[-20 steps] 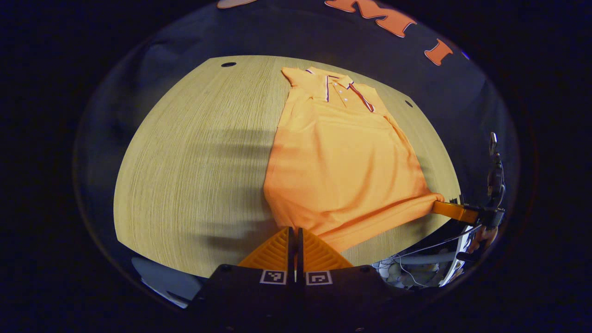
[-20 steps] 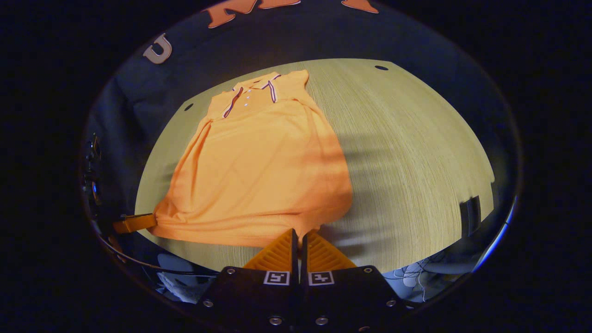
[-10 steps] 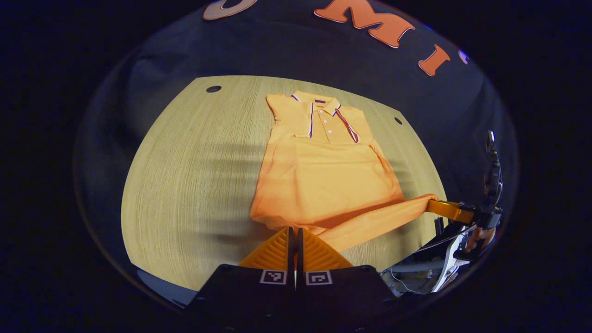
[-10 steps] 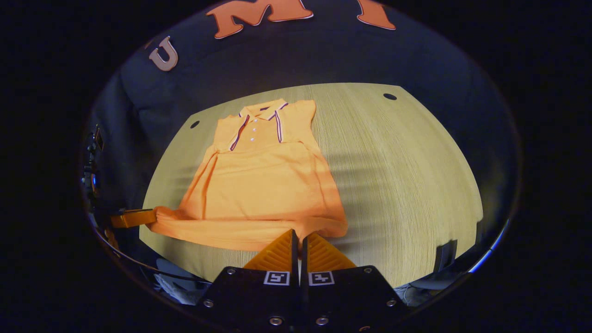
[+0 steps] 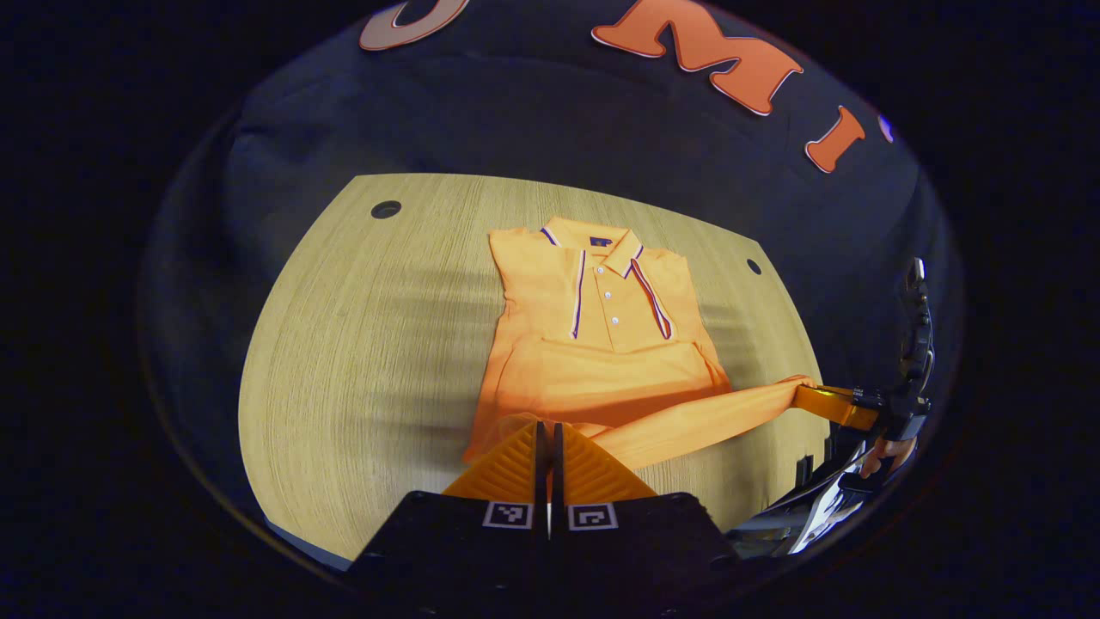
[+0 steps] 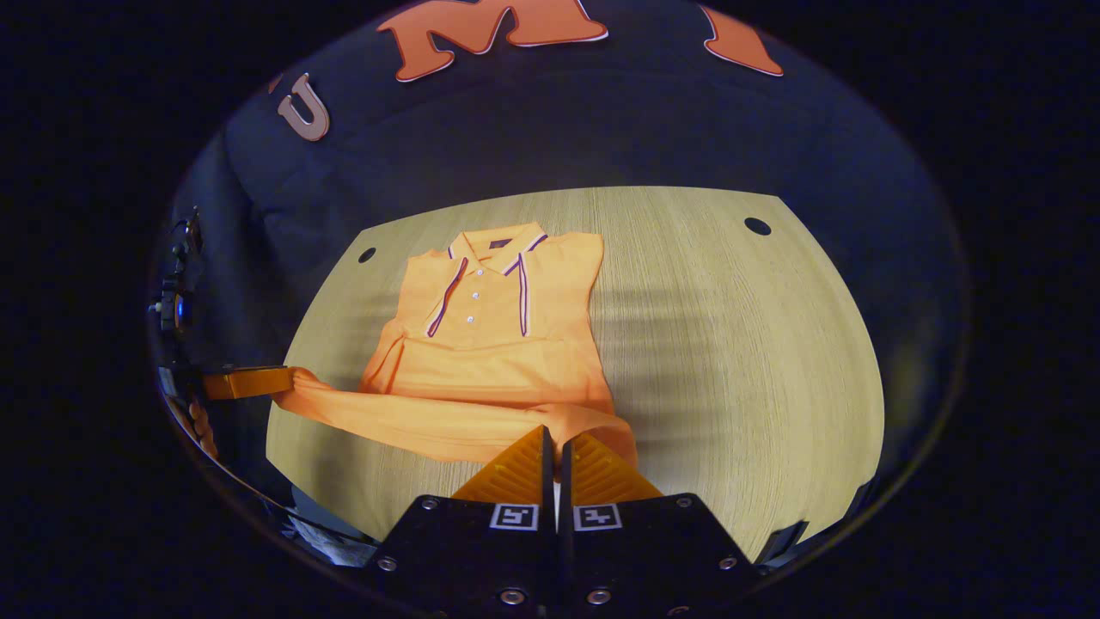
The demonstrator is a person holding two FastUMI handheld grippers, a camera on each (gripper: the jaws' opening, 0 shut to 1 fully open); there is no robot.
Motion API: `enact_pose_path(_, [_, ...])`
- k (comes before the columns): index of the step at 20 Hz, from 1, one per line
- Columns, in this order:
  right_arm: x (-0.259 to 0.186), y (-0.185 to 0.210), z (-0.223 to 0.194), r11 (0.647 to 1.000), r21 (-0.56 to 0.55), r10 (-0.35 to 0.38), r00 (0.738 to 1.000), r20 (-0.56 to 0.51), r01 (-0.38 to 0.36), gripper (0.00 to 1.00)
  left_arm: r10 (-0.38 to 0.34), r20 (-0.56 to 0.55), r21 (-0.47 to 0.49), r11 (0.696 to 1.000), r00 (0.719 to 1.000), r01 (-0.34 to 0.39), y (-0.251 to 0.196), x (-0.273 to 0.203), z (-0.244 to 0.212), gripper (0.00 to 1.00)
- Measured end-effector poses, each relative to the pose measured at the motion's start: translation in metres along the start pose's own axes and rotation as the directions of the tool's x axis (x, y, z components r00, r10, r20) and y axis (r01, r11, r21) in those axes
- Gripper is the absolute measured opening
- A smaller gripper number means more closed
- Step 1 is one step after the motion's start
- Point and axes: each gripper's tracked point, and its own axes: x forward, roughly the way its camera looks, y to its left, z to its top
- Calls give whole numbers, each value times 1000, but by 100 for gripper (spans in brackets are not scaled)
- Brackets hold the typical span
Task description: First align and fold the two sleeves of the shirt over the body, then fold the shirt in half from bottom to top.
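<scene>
An orange polo shirt point(image 5: 601, 344) lies collar-away on the wooden table point(image 5: 361, 327), its sleeves folded over the body. My left gripper point(image 5: 546, 425) is shut on the hem's left corner, held up off the table. My right gripper point(image 6: 553, 430) is shut on the hem's right corner, also lifted. The raised hem point(image 6: 412, 421) stretches between them above the shirt's lower body. In the left gripper view the right gripper point(image 5: 825, 402) pinches the cloth at the right edge, a hand point(image 5: 876, 456) below it. In the right gripper view the left gripper point(image 6: 249, 381) holds the hem at the left.
Bare wood spreads left of the shirt in the left gripper view and right of the shirt point(image 6: 490, 335) in the right gripper view, where the table point(image 6: 730, 344) is widest. Small dark holes point(image 5: 386, 209) point(image 6: 757, 226) mark the far corners. The near table edge lies just below both grippers.
Both grippers have carried the hem up and toward the collar. Less of the shirt's lower body shows and the collar now looks nearer.
</scene>
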Motion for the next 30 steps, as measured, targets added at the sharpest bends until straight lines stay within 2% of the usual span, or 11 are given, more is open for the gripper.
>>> enact_pose_path(6, [27, -3, 45, 999, -31, 43, 999, -8, -43, 1, 49, 21, 21, 999, 999, -49, -6, 18, 61, 1])
enact_pose_path(10, [48, -9, 68, 998, 3, 62, 998, -34, -62, 1, 57, 19, 17, 998, 998, -57, -8, 40, 95, 1])
enact_pose_path(20, [113, -17, 132, 999, 46, -3, 998, -61, 5, 1, 53, -16, 63, 997, 998, -52, 5, 123, 175, 1])
enact_pose_path(25, [153, -19, 152, 996, 91, -5, 995, -95, 14, 1, 82, -18, 101, 992, 996, -80, 24, 169, 199, 1])
enact_pose_path(30, [190, -16, 183, 981, 194, 26, 998, -54, -15, 2, 135, 37, 155, 978, 990, -139, 41, 201, 226, 1])
